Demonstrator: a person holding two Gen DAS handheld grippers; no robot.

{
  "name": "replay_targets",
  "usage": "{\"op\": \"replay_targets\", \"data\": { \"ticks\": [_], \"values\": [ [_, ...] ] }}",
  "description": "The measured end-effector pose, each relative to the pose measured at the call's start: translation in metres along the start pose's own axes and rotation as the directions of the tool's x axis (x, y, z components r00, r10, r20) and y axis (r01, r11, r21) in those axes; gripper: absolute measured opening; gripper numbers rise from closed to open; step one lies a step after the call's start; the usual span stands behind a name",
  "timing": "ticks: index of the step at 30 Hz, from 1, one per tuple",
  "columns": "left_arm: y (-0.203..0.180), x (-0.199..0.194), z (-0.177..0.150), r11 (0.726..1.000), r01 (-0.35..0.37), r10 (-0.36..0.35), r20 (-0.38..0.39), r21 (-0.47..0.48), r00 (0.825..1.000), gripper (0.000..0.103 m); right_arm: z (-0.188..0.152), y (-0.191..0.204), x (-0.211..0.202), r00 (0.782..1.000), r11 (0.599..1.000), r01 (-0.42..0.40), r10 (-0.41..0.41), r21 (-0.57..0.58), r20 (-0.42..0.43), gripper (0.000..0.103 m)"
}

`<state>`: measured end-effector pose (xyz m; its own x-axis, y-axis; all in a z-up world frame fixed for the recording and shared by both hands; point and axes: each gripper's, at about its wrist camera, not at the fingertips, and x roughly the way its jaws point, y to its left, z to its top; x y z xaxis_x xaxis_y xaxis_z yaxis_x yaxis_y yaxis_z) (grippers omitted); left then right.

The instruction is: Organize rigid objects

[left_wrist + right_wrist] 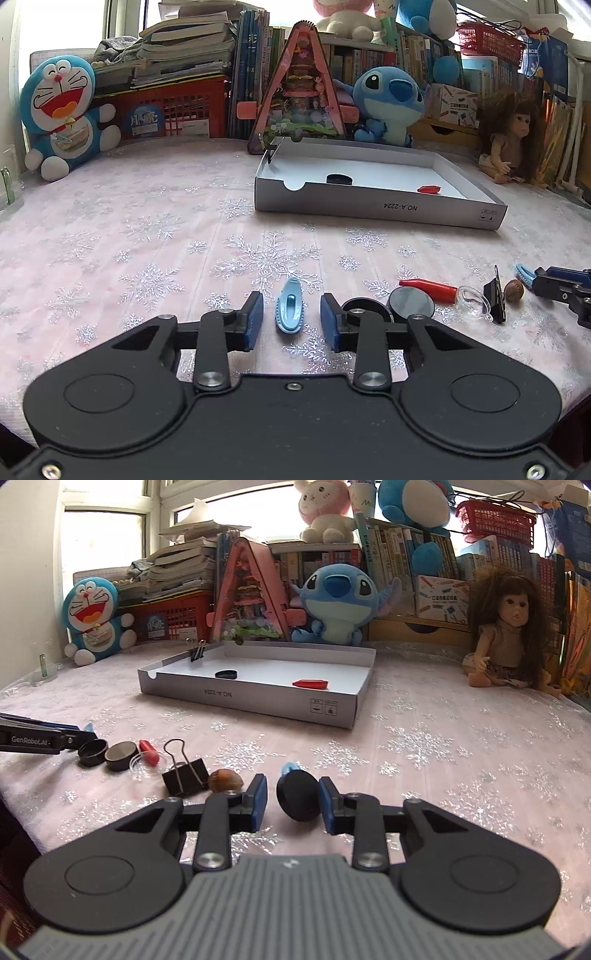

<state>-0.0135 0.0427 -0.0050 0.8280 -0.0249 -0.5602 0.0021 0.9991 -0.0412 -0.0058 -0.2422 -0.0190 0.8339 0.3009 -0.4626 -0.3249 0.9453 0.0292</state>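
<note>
A light blue clip (pixel 290 308) lies flat on the pink snowflake cloth between the pads of my left gripper (pixel 291 297). A gap shows on each side of it, so that gripper is open. My right gripper (pixel 292 780) is shut on a black disc (pixel 298 795), which stands on its edge between the blue pads. Another light blue piece (pixel 290 767) peeks out behind the disc. The grey cardboard tray (pixel 251 701) further back holds a black ring (pixel 226 674) and a red piece (pixel 310 683). A binder clip (pixel 197 650) sits on its rim.
Between the two grippers lie a black cap (pixel 92 752), a dark disc (pixel 121 756), a red tube (pixel 149 752), a clear lid (pixel 138 764), a black binder clip (pixel 184 775) and a brown shell (pixel 225 780). Plush toys, a doll (pixel 506 635) and books line the back.
</note>
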Motion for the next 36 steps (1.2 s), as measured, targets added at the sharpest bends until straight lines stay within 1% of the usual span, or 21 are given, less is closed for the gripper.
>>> {"op": "replay_targets", "data": {
  "ticks": [3,7,9,10,13,16,18,19,25,32,36],
  "values": [
    [0.0,0.0,-0.001,1.0,0.002,-0.002,0.002,0.002,1.0,0.031,0.0,0.004,-0.001,1.0,1.0,-0.02,0.02,-0.019,0.005,0.04],
    [0.002,0.0,-0.001,1.0,0.004,-0.004,0.002,-0.004,1.0,0.03,0.0,-0.002,-0.001,1.0,1.0,-0.014,0.013,0.014,0.006,0.04],
    [0.002,0.0,-0.001,1.0,0.002,-0.002,0.003,-0.001,1.0,0.03,0.0,-0.008,0.0,1.0,0.999,-0.019,0.019,0.037,-0.001,0.049],
    [0.002,0.0,-0.001,1.0,0.002,-0.002,0.004,0.002,1.0,0.03,0.0,-0.011,0.001,1.0,0.998,-0.026,0.027,0.05,-0.004,0.056],
    [0.001,0.0,-0.001,1.0,0.0,0.0,0.006,0.01,1.0,0.03,-0.003,-0.018,0.005,0.998,0.995,-0.05,0.052,0.086,-0.024,0.057],
    [0.0,0.0,-0.001,1.0,0.0,0.0,0.005,0.015,1.0,0.03,-0.004,-0.021,0.007,0.998,0.992,-0.051,0.054,0.111,-0.022,0.057],
    [-0.001,0.0,-0.001,1.0,0.0,0.0,0.005,0.017,1.0,0.03,-0.004,-0.021,0.007,0.999,0.992,-0.046,0.048,0.114,-0.017,0.041],
    [-0.001,0.0,-0.002,1.0,0.0,0.0,0.006,0.018,1.0,0.03,-0.003,-0.02,0.007,0.999,0.993,-0.045,0.047,0.112,-0.015,0.037],
    [-0.003,-0.001,-0.003,1.0,-0.001,0.0,0.011,0.022,1.0,0.03,-0.001,-0.016,0.002,1.0,0.996,-0.024,0.023,0.087,0.008,0.037],
    [-0.002,-0.001,-0.003,1.0,0.012,-0.012,0.015,0.021,1.0,0.022,0.001,-0.015,0.004,1.0,0.996,-0.001,0.0,0.084,0.018,0.037],
    [-0.002,0.001,0.0,0.999,0.009,-0.009,0.017,0.034,1.0,0.023,0.002,-0.012,0.005,1.0,0.997,0.002,-0.004,0.075,0.019,0.037]
  ]
}}
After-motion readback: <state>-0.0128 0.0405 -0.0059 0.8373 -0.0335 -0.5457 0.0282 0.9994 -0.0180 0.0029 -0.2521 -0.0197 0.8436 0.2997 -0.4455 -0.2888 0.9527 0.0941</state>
